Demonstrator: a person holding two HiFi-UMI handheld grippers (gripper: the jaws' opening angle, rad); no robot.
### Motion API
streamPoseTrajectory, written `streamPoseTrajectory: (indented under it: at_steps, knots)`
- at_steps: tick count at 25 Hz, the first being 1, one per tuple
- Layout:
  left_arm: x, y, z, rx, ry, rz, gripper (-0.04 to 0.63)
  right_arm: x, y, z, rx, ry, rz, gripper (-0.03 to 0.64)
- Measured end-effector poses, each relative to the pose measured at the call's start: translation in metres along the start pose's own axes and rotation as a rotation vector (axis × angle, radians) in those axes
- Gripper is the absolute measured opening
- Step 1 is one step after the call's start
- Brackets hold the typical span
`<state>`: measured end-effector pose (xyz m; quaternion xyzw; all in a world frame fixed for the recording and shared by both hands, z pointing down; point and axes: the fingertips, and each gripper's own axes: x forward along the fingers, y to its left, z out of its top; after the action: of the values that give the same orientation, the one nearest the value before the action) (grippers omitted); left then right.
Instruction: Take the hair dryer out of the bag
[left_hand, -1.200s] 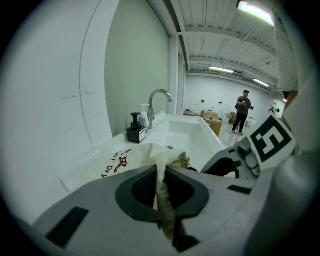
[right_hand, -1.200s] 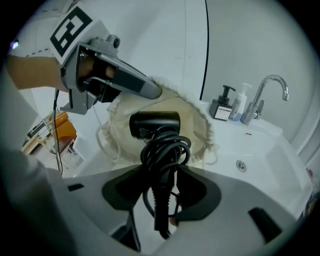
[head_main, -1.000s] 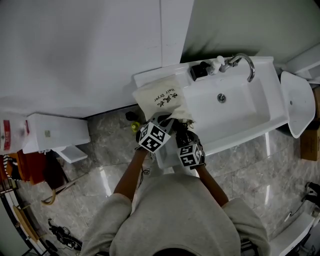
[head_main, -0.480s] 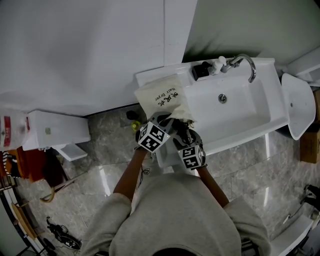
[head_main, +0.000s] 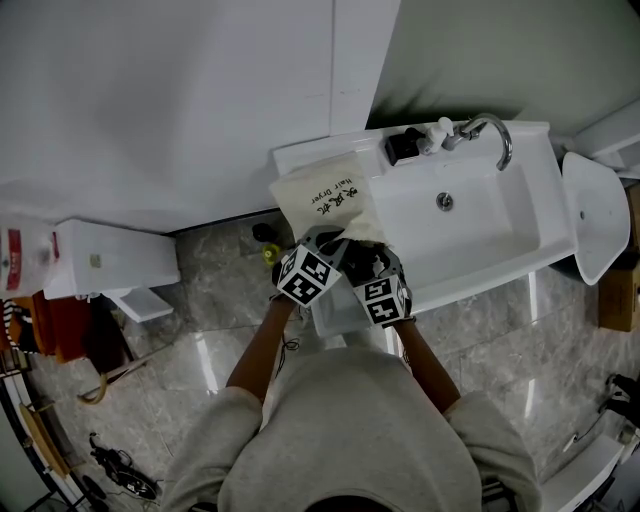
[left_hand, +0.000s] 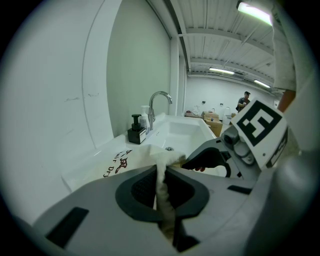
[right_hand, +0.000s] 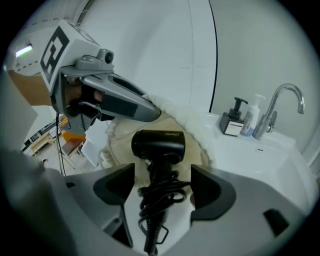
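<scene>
a: where does the hair dryer lie from your right hand-held gripper?
b: dead ahead, at the mouth of the bag on the desk. its head is away from you, and its handle and wound cord run back between your jaws. those have just been opening and stand wide, pads off it.
a: and your left hand-held gripper?
b: pinched tight on the bag's cloth edge. your right is nearer, so i'd close it across the handle.
</scene>
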<state>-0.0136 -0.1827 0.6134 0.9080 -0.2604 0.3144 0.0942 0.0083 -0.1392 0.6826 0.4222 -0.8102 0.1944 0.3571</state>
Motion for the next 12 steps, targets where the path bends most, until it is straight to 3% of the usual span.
streamPoseTrajectory:
  at_steps: [12]
  knots:
    - [-0.002,0.002,0.004,0.0,-0.012,-0.006,0.018,0.035,-0.002,0.006,-0.035,0.123,0.039,0.341]
